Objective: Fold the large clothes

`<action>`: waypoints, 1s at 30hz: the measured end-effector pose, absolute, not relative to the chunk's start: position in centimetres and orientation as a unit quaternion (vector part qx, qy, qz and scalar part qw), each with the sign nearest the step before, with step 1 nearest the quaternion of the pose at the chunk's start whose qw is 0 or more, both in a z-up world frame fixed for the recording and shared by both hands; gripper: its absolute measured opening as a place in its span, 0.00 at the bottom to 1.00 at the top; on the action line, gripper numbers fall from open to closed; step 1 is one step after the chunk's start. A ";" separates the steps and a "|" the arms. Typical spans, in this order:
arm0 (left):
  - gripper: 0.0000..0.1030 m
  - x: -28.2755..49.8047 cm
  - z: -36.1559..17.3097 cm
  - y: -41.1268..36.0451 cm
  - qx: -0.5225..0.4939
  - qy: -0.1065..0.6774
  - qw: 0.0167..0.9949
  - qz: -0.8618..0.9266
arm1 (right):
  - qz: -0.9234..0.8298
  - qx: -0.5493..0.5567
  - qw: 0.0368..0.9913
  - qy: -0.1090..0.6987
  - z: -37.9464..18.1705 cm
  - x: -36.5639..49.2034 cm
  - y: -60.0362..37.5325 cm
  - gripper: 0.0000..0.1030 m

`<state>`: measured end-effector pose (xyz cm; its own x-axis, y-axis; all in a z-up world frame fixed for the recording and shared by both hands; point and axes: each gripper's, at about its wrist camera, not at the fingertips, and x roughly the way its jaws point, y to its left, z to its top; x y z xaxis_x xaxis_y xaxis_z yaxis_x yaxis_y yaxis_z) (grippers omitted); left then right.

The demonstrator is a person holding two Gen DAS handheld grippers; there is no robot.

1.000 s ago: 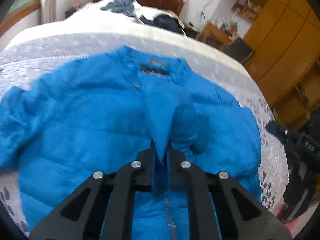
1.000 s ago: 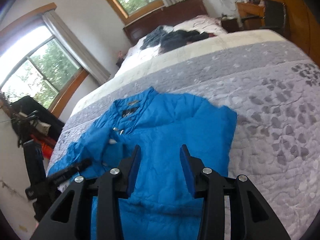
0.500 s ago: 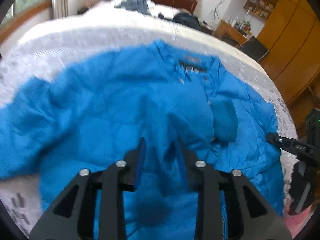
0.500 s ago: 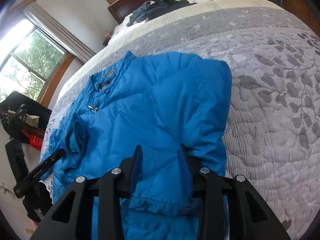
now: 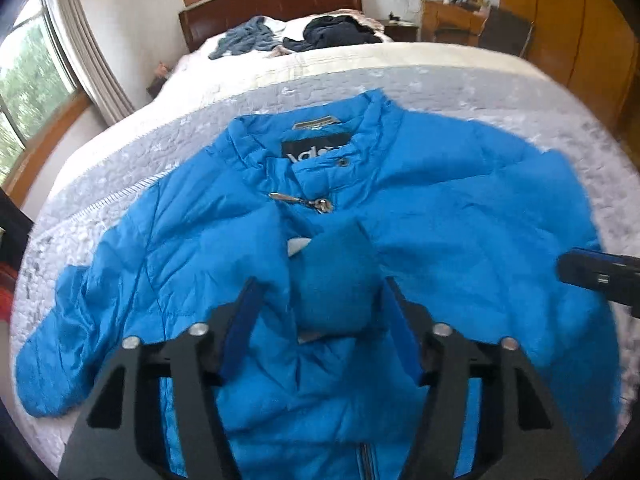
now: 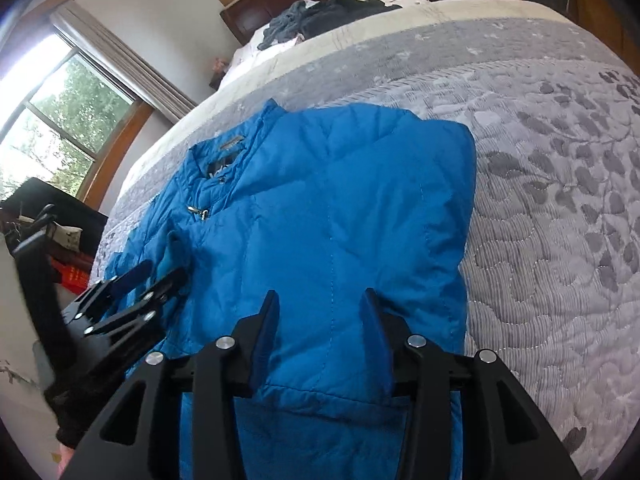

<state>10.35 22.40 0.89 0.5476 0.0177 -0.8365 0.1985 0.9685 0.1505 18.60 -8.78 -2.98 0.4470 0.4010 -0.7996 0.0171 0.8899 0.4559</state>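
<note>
Inspecting the blue jacket (image 5: 460, 208) lying flat on the bed (image 6: 560, 168), we find left gripper (image 5: 320, 300) and right gripper (image 6: 318, 312) both spread, holding nothing; the folded-in sleeve cuff (image 5: 336, 280) may spring back out.

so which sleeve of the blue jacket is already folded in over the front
The sleeve whose knit cuff lies on the chest between the open left gripper. The other sleeve lies spread out on the bedspread.

Home bedroom: bed (image 5: 460, 80) (wooden headboard (image 5: 272, 4)), curtained window (image 6: 80, 108).
</note>
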 end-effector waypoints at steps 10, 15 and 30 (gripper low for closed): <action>0.08 8.3 5.4 29.3 0.006 0.442 0.892 -0.093 | 0.114 0.197 0.828 0.512 -3.0 18.6 -8.6 0.42; 0.07 6.7 7.3 36.3 -0.020 0.422 0.905 -0.058 | 0.112 0.194 0.830 0.512 -3.1 18.6 -8.5 0.42; 0.17 7.2 5.5 38.9 -0.063 0.458 0.883 -0.079 | 0.151 0.154 0.840 0.497 -0.9 17.0 -4.7 0.46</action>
